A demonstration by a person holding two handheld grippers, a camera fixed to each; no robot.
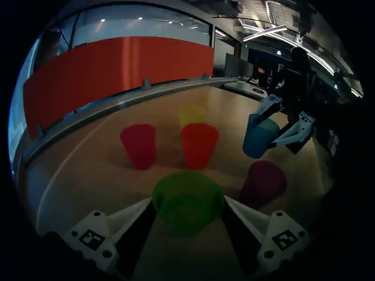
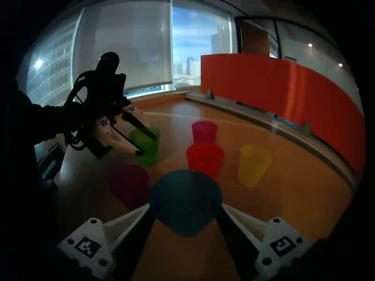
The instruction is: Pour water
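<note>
In the left gripper view my left gripper (image 1: 188,213) is shut on a green cup (image 1: 188,201), held upright just above the wooden table (image 1: 93,178). The right gripper view has my right gripper (image 2: 186,210) shut on a blue cup (image 2: 186,200). That blue cup (image 1: 259,136) hangs in the air at the right of the left gripper view, between the right gripper's fingers (image 1: 281,122). The green cup (image 2: 146,145) and the left gripper (image 2: 140,140) appear at the left of the right gripper view. Whether either cup holds water is not visible.
On the table stand a red cup (image 1: 139,145), an orange-red cup (image 1: 199,144), a yellow cup (image 1: 192,114) and a dark magenta cup (image 1: 264,182). A red partition (image 1: 117,70) runs along the table's far edge. A person's dark sleeve (image 2: 42,122) holds the left gripper.
</note>
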